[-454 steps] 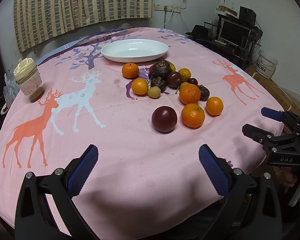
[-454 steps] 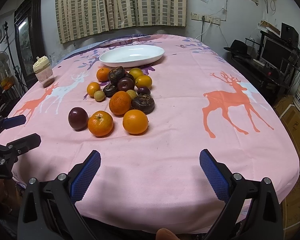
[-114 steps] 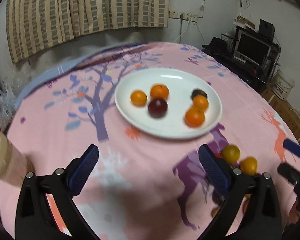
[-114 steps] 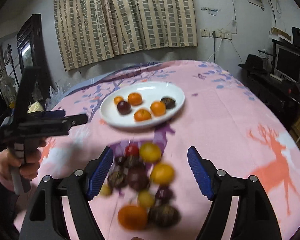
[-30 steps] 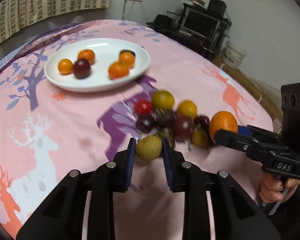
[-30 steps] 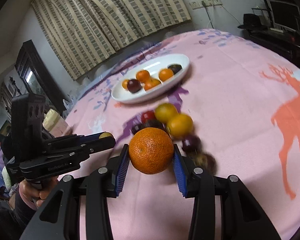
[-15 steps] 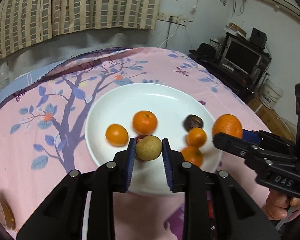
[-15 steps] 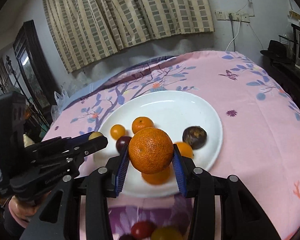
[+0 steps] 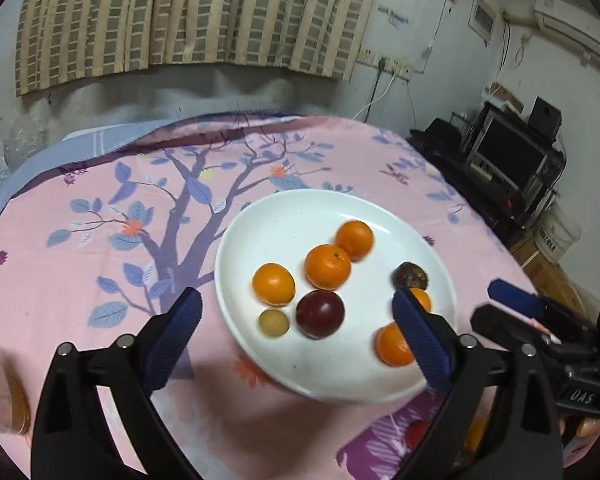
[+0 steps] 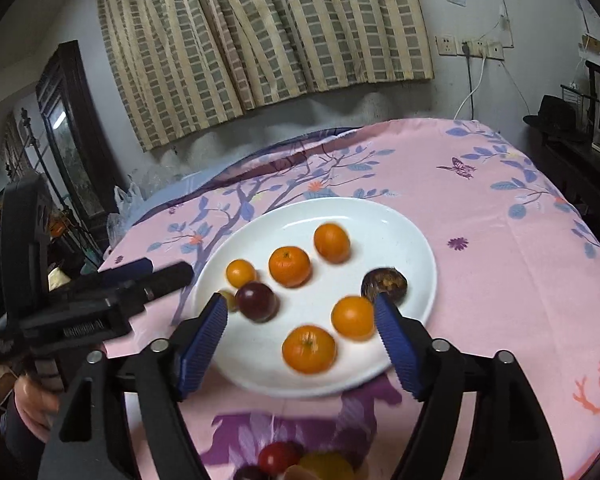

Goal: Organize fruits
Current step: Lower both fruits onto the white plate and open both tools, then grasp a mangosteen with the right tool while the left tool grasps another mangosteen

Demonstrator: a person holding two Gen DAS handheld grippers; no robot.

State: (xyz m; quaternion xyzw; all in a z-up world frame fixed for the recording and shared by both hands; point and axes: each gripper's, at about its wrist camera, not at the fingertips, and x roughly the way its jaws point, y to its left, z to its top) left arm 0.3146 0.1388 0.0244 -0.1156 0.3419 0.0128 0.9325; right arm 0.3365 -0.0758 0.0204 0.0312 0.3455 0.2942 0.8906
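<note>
A white oval plate [image 9: 292, 220] [image 10: 416, 240] on the pink tablecloth holds several oranges, a dark plum [image 9: 320, 314] [image 10: 257, 301], a small yellowish fruit [image 9: 273, 322] [image 10: 229, 300] and a dark brown fruit [image 9: 410, 276] [image 10: 384, 282]. A big orange [image 9: 394, 344] [image 10: 309, 349] lies at the plate's near side. My left gripper [image 9: 296, 340] is open and empty over the plate's near edge. My right gripper [image 10: 300, 344] is open and empty over the plate. Each gripper also shows in the other view [image 9: 512, 312] [image 10: 156, 274].
More loose fruits lie on the cloth in front of the plate [image 10: 296, 464] [image 9: 420, 434]. A jar stands at the left table edge [image 9: 4, 396]. Curtains and a wall are behind; a TV stand [image 9: 512, 160] is at the right.
Both grippers opened: the left let go of the small yellowish fruit and the right let go of the big orange. Both fruits now lie on the plate.
</note>
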